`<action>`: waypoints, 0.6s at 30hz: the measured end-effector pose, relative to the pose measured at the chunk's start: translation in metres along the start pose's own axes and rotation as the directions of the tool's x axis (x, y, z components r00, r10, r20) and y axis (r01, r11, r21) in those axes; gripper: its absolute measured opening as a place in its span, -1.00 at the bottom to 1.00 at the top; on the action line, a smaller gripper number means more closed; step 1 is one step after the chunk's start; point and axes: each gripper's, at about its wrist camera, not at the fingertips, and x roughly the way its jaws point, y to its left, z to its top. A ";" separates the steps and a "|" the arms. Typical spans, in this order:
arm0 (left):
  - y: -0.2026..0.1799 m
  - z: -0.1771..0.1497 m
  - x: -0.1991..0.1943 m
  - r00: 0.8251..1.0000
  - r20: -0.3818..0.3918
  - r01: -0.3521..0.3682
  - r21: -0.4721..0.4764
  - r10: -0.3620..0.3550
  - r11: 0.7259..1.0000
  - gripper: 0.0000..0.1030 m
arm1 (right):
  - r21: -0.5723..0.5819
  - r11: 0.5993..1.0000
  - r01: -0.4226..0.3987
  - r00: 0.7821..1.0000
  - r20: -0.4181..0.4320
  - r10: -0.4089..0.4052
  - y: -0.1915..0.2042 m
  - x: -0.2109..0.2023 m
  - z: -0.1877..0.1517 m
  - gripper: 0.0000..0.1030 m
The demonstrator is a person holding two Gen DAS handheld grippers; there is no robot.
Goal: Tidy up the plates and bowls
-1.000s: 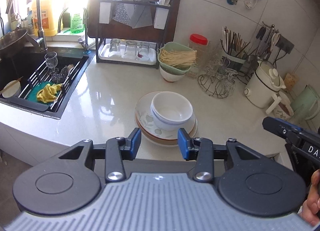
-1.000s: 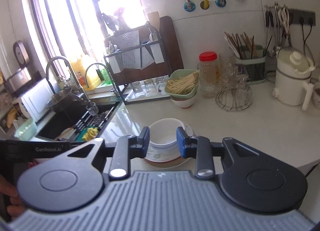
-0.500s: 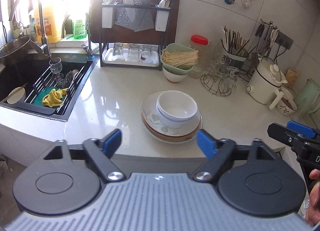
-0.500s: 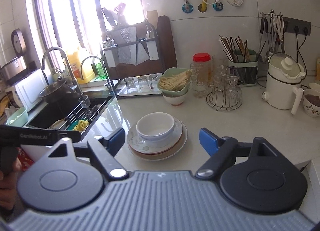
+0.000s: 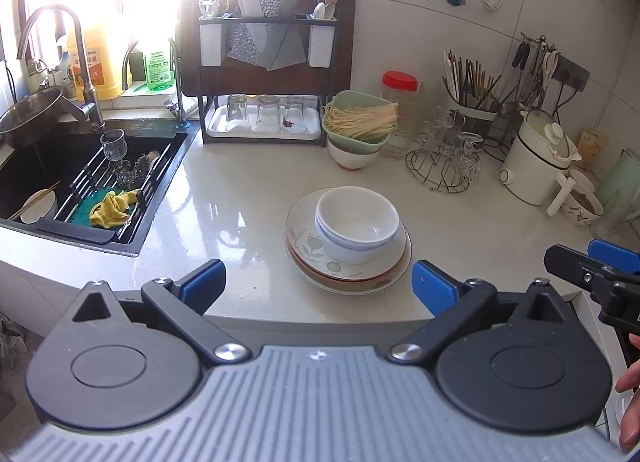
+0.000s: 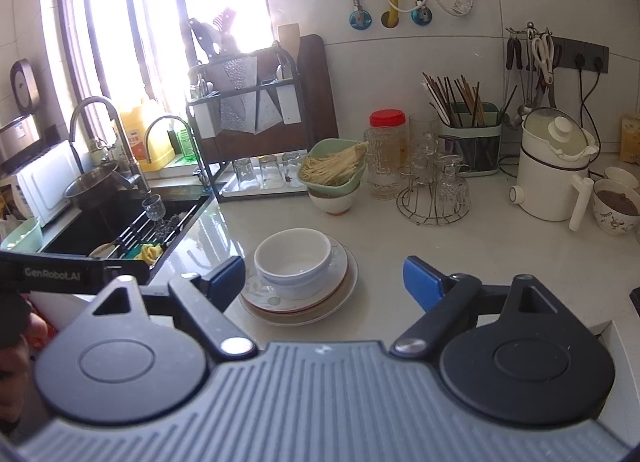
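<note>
Left gripper (image 5: pixel 319 285) and right gripper (image 6: pixel 324 280) are both opening, nothing between them; nested bowls (image 5: pixel 357 223) are sitting off-centre on stacked plates (image 5: pixel 347 276), risking sliding if lifted together.

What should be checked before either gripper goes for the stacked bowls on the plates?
1. Left gripper empty: ok, jaws opening, nothing between them.
2. Right gripper empty: ok, jaws opening, nothing between them.
3. Bowls nested upright on the plates: ok.
4. Stack clear of the green bowl and glass rack: ok, bare counter all round.
5. Path from both grippers to the stack free: ok.
6. How many plates lie in the stack: cannot tell; at least two rims show.
</note>
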 end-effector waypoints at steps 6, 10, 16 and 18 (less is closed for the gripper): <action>-0.006 0.002 0.002 1.000 -0.013 -0.019 0.022 0.019 1.000 0.96 | 0.016 1.000 0.024 1.000 -0.019 -0.024 -0.004 0.004 -0.001 0.70; -0.007 0.002 0.003 1.000 -0.012 -0.027 0.027 0.027 0.999 0.96 | 0.026 0.999 0.034 0.999 -0.020 -0.033 -0.005 0.003 -0.001 0.69; -0.006 0.001 0.003 0.999 -0.016 -0.029 0.016 0.030 0.999 0.96 | 0.026 0.999 0.034 0.999 -0.029 -0.033 -0.004 0.004 -0.002 0.70; -0.006 0.001 0.004 0.999 -0.016 -0.034 0.012 0.034 0.999 0.96 | 0.025 0.999 0.036 0.999 -0.030 -0.036 -0.004 0.004 -0.002 0.69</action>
